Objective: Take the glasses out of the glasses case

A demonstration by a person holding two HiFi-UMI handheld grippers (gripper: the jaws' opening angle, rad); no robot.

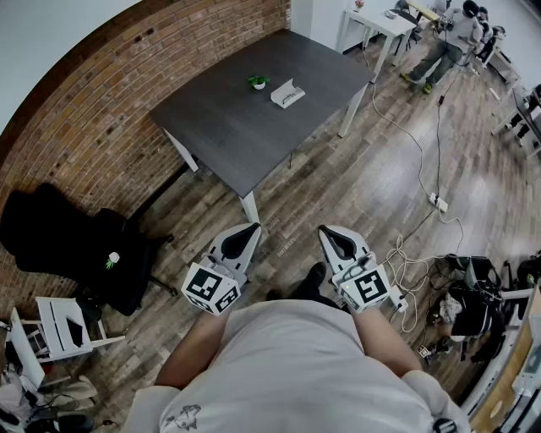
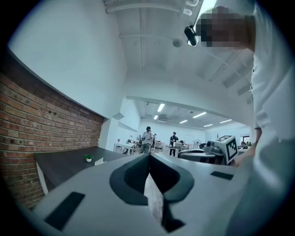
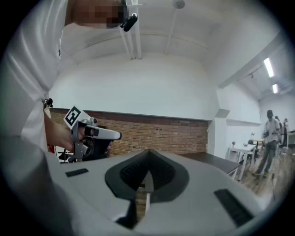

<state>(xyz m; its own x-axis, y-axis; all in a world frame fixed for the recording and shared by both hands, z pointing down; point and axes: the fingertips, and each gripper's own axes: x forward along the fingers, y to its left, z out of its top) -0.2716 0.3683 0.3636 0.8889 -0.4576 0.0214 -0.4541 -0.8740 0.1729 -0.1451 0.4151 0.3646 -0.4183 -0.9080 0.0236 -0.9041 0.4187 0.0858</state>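
Note:
A white glasses case (image 1: pixel 287 92) lies open on the dark grey table (image 1: pixel 245 127), far ahead of me; whether glasses lie in it is too small to tell. In the left gripper view the case (image 2: pixel 98 162) shows as a small white shape on the tabletop. My left gripper (image 1: pixel 255 227) is held level close to my body, jaws together with nothing between them. My right gripper (image 1: pixel 322 230) is beside it, also shut and empty. Both are well short of the table, above the wooden floor.
A small green potted plant (image 1: pixel 259 82) stands left of the case. A brick wall (image 1: pixel 101 110) runs along the left. Black chairs (image 1: pixel 76 245) and a white rack (image 1: pixel 59 326) stand at left. Cables and a power strip (image 1: pixel 438 203) lie on the floor at right. People sit by white tables (image 1: pixel 385 21) far back.

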